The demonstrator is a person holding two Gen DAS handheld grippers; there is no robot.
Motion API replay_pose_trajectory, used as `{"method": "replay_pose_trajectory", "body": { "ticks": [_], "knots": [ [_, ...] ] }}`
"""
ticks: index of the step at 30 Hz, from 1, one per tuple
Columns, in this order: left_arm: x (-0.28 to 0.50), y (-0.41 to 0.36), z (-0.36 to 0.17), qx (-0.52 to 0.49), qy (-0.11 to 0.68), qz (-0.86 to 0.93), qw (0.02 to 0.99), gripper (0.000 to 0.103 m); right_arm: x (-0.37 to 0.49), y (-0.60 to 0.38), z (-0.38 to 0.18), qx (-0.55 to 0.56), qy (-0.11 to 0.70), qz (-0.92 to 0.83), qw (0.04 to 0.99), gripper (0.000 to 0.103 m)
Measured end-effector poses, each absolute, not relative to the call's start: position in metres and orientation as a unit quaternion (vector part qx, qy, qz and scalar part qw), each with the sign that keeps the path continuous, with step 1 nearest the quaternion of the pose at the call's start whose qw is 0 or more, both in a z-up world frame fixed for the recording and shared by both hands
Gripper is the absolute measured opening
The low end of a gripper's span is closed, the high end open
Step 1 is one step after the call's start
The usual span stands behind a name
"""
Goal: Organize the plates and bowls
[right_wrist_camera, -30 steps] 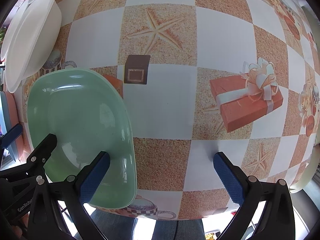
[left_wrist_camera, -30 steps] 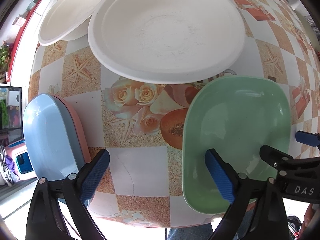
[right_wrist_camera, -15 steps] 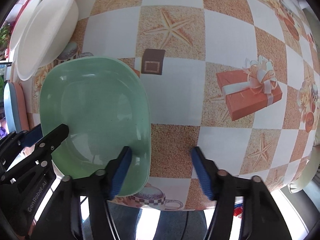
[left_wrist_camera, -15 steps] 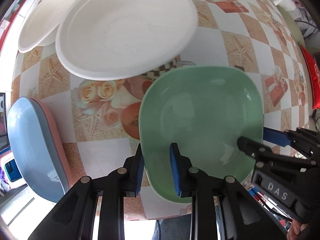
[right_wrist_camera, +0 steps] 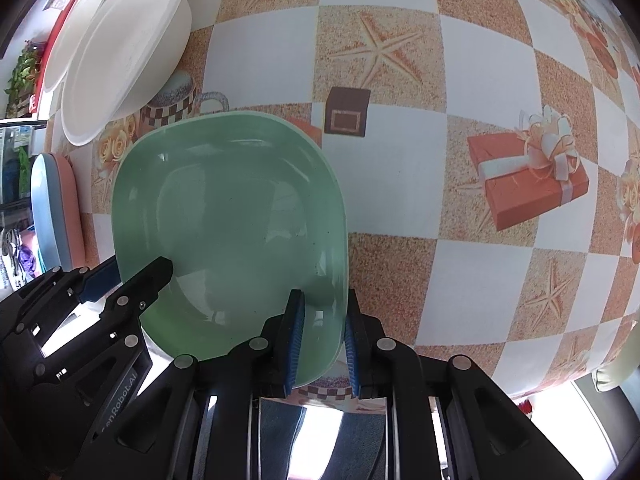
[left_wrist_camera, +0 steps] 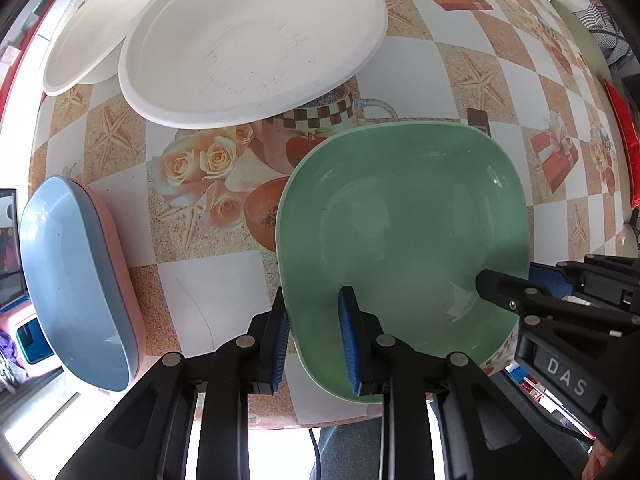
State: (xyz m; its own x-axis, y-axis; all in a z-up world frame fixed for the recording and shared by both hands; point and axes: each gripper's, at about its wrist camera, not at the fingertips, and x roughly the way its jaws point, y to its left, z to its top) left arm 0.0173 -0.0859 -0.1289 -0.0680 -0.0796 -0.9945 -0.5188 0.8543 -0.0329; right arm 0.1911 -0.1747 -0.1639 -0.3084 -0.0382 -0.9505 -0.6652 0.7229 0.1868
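Grippers left (left_wrist_camera: 314, 342) and right (right_wrist_camera: 322, 344) pinch the green bowl (left_wrist_camera: 404, 216) rim (opposite sides); we should lift level, together, toward the blue bowl (left_wrist_camera: 64, 280).

The green plate's (left_wrist_camera: 404, 216) near rim vanishes behind the left gripper's fingers (left_wrist_camera: 350, 344), the pink plate (left_wrist_camera: 114, 240) shows only a sliver under the blue plate (left_wrist_camera: 68, 280), and the far white plate (left_wrist_camera: 96, 28) lies partly covered.

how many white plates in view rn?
2. The front white plate lies beyond the green dish; the rear white plate sits partly under its left edge. More may be hidden beneath.
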Motion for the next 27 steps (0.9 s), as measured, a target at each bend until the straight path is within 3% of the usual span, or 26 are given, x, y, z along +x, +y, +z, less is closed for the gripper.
{"method": "replay_pose_trajectory", "body": {
  "ticks": [13,27],
  "knots": [
    [0.022,-0.088,-0.132,-0.211,0.710,0.170,0.650,0.026,0.156,-0.175,-0.163,-0.247,0.760,0.293,0.524,0.021],
    [0.011,-0.065,-0.097,-0.224,0.685,0.193,0.666,0.026,0.147,-0.142,-0.136,-0.258,0.750,0.322,0.516,0.021]
  ]
}}
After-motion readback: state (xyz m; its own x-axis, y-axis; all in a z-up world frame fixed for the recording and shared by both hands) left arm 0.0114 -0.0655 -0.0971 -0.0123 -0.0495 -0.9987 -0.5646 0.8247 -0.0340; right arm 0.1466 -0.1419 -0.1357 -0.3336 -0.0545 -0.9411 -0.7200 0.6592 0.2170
